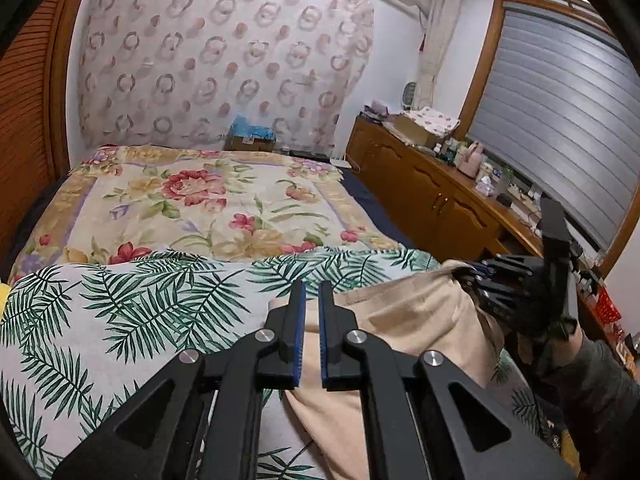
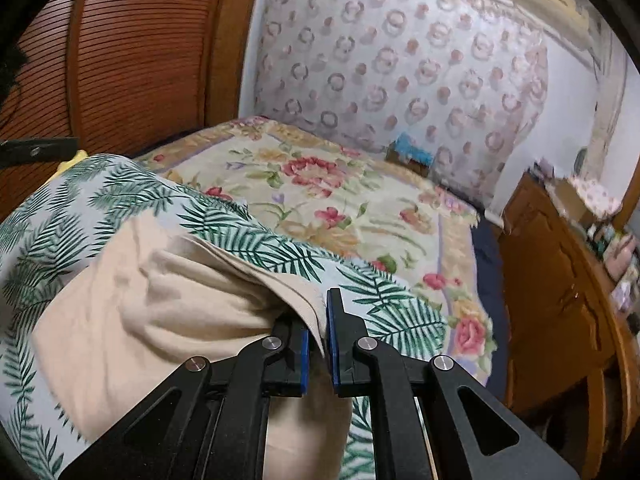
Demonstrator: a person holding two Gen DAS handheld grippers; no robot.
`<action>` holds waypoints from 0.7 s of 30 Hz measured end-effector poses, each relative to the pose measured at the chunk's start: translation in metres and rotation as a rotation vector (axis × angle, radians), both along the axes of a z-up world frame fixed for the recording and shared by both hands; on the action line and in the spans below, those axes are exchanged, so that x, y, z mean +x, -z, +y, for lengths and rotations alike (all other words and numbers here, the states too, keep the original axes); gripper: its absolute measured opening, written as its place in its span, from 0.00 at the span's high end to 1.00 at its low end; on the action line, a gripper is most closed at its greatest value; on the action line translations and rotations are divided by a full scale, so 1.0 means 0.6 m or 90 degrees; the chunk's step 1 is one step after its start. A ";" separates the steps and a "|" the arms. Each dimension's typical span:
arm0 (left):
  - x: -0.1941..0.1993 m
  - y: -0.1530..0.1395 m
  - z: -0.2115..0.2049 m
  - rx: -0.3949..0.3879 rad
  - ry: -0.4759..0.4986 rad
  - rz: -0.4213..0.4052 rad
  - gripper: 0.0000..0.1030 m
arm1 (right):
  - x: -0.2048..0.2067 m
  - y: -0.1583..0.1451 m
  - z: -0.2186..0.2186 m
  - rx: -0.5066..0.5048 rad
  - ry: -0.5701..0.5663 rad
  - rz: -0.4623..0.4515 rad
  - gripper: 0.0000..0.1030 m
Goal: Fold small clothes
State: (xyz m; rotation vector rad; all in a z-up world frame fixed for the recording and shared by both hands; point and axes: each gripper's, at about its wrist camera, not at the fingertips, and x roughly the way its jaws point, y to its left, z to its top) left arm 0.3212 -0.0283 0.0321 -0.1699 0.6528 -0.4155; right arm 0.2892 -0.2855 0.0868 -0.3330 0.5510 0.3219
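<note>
A beige garment (image 1: 408, 320) lies bunched on a palm-leaf sheet (image 1: 120, 300) at the near end of the bed. In the left wrist view my left gripper (image 1: 312, 292) is shut, with the garment's hemmed edge running between its blue pads and hanging below. My right gripper (image 1: 468, 276) sits at the garment's far right end, lifting it. In the right wrist view the right gripper (image 2: 318, 308) is shut on a folded edge of the beige garment (image 2: 160, 300), which covers its left fingertip. A black bar at the left edge (image 2: 40, 150) looks like part of the left gripper.
A floral blanket (image 1: 200, 200) covers the far half of the bed. A wooden cabinet (image 1: 420, 192) crowded with bottles runs along the right, under a shuttered window. A louvred wooden door (image 2: 120, 60) stands left. A cardboard box (image 1: 252, 136) sits at the headboard. A dark sleeve (image 1: 592, 380) is at the right.
</note>
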 end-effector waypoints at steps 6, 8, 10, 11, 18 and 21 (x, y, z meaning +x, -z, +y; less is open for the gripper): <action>-0.008 0.044 -0.026 0.035 0.029 0.036 0.73 | 0.046 -0.022 -0.045 0.102 0.062 0.069 0.52; -0.011 0.057 -0.037 0.050 0.040 0.047 0.65 | 0.044 -0.041 -0.066 0.144 0.071 0.067 0.45; -0.014 0.064 -0.045 0.054 0.047 0.053 0.57 | 0.030 -0.057 -0.077 0.151 0.078 0.058 0.44; -0.015 0.069 -0.047 0.053 0.051 0.058 0.56 | 0.021 -0.067 -0.079 0.139 0.079 0.048 0.44; -0.009 0.100 -0.056 0.079 0.051 0.092 0.55 | -0.006 -0.083 -0.076 0.142 0.108 0.063 0.38; -0.005 0.116 -0.056 0.090 0.046 0.110 0.55 | 0.030 -0.083 -0.063 0.107 0.120 0.079 0.38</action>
